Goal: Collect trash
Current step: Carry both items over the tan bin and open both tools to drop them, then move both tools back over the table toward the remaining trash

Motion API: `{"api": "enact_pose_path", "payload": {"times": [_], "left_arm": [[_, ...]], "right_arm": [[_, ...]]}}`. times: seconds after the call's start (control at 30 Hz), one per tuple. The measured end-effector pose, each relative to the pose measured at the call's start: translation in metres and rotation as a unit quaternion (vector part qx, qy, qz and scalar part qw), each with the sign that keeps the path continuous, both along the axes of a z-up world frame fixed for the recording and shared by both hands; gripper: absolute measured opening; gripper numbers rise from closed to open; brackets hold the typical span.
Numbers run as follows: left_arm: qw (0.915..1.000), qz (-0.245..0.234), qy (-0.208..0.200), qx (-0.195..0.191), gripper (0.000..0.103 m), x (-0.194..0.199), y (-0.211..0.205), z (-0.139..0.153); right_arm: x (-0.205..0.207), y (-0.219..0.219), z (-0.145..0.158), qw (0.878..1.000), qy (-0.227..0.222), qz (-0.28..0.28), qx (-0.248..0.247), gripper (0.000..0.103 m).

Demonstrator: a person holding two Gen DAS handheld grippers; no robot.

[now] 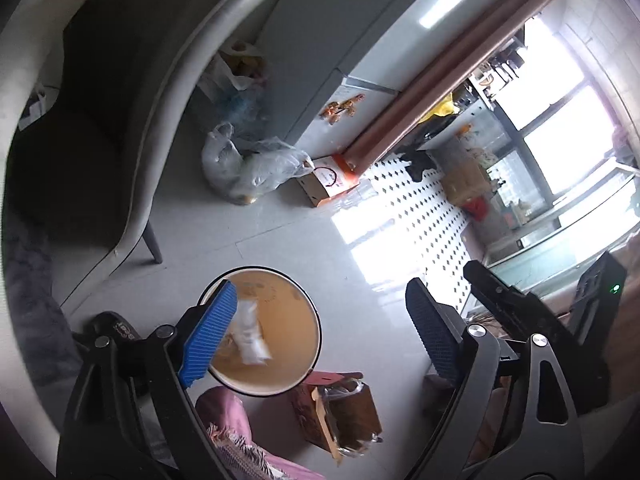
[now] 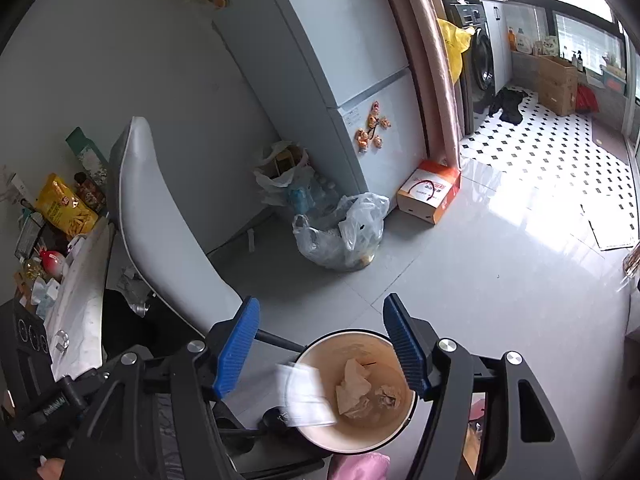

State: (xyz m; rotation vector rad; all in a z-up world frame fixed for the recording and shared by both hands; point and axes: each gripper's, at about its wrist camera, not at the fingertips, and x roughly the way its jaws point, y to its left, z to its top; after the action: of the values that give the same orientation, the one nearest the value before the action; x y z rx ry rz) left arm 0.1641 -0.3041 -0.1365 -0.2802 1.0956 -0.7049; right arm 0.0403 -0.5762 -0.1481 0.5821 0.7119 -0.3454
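A round tan waste bin (image 1: pixel 280 344) stands on the grey floor below both grippers; it also shows in the right wrist view (image 2: pixel 394 428). A white paper scrap (image 1: pixel 251 334), blurred, is in the air over the bin mouth; in the right wrist view the white scrap (image 2: pixel 306 394) is at the bin's left rim. Crumpled tissues (image 2: pixel 354 390) lie inside the bin. My left gripper (image 1: pixel 320 340) is open and empty above the bin. My right gripper (image 2: pixel 320 344) is open and empty above the bin.
A grey chair (image 2: pixel 160 216) stands left of the bin beside a cluttered table (image 2: pixel 76 300). Clear plastic bags (image 2: pixel 344 232) and an orange-white box (image 2: pixel 430 194) sit by the fridge (image 2: pixel 340 60). A brown box (image 1: pixel 336 416) and pink cloth (image 1: pixel 236 432) lie near the bin.
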Motion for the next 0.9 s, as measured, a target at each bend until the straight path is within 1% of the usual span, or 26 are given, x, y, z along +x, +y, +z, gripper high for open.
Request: {"api": "enact_pose_path", "payload": {"times": [0.03, 0.07, 0.1, 0.17, 0.2, 0.27, 0.33, 0.43, 0.47, 0.6, 0.73, 0.9], "left_arm": [[1.0, 0.006, 0.001, -0.004, 0.087, 0.0, 0.008, 0.004], [0.9999, 0.011, -0.004, -0.005, 0.091, 0.0, 0.014, 0.009], [0.9997, 0.018, -0.014, -0.003, 0.095, 0.0, 0.019, 0.015], [0.9987, 0.033, -0.037, 0.0, 0.097, 0.0, 0.034, 0.031], [0.9981, 0.038, -0.048, -0.001, 0.097, -0.001, 0.044, 0.039], [0.997, 0.05, -0.058, -0.001, 0.097, -0.001, 0.058, 0.053], [0.9948, 0.073, -0.072, -0.004, 0.097, 0.0, 0.081, 0.067], [0.9905, 0.107, -0.086, 0.001, 0.097, 0.001, 0.114, 0.08], [0.9892, 0.116, -0.09, 0.002, 0.097, 0.002, 0.123, 0.084], [0.9818, 0.153, -0.111, 0.015, 0.097, 0.0, 0.162, 0.099], [0.9719, 0.198, -0.126, 0.021, 0.097, -0.004, 0.205, 0.107], [0.9603, 0.244, -0.134, 0.021, 0.097, -0.008, 0.259, 0.111]], "right_arm": [[0.001, 0.001, 0.0, 1.0, -0.001, 0.003, 0.001, 0.064], [0.002, 0.004, 0.0, 1.0, -0.001, 0.006, 0.002, 0.064], [0.004, 0.008, 0.0, 1.0, -0.001, 0.011, 0.002, 0.064], [0.006, 0.013, 0.0, 1.0, -0.002, 0.019, 0.004, 0.067], [0.008, 0.019, 0.002, 1.0, -0.004, 0.026, 0.004, 0.069], [0.01, 0.029, 0.009, 0.999, -0.01, 0.039, -0.002, 0.075], [0.013, 0.042, 0.016, 0.998, -0.018, 0.055, -0.009, 0.078], [0.019, 0.066, 0.028, 0.996, -0.033, 0.079, -0.018, 0.086], [0.02, 0.071, 0.032, 0.996, -0.037, 0.083, -0.019, 0.087], [0.031, 0.098, 0.042, 0.993, -0.049, 0.107, -0.016, 0.09], [0.042, 0.125, 0.052, 0.99, -0.056, 0.128, -0.013, 0.095], [0.055, 0.162, 0.063, 0.985, -0.064, 0.159, -0.013, 0.095]]}}
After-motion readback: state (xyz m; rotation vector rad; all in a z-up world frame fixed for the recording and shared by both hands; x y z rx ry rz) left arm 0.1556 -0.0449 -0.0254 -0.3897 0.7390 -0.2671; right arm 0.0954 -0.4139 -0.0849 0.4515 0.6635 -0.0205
